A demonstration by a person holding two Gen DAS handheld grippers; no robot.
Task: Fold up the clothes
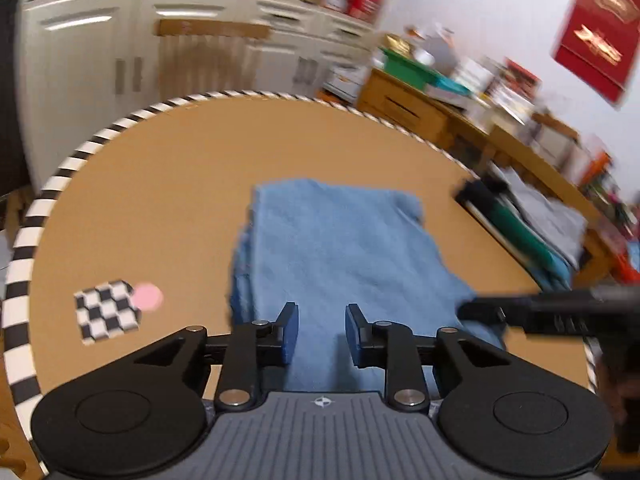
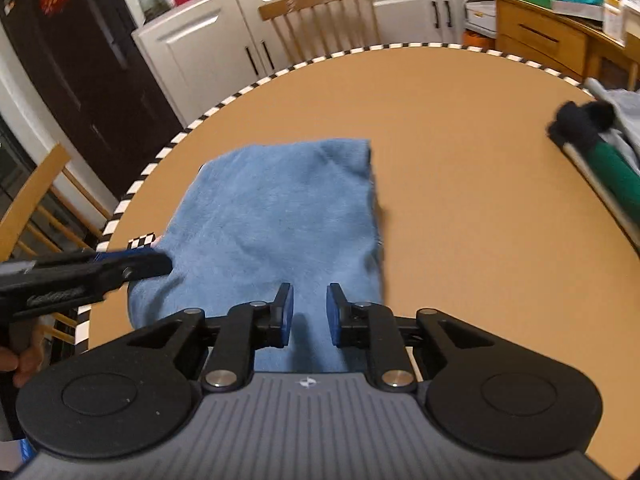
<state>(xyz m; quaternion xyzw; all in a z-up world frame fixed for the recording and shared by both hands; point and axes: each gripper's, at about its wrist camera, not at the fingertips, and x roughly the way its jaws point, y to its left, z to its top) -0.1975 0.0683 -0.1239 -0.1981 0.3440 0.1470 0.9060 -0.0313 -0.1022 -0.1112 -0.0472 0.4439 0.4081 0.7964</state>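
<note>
A blue towel lies folded into a rectangle on the round tan table. My left gripper hovers over the towel's near edge, jaws a little apart with nothing pinched between the blue pads. My right gripper stands the same way over the near edge further right, open with only cloth showing below the gap. Each gripper appears side-on in the other's view: the right gripper at the towel's right corner, the left gripper at its left corner.
A pile of folded clothes sits at the table's right edge. A checkered marker with a pink dot lies left of the towel. Wooden chairs and white cabinets stand around the table.
</note>
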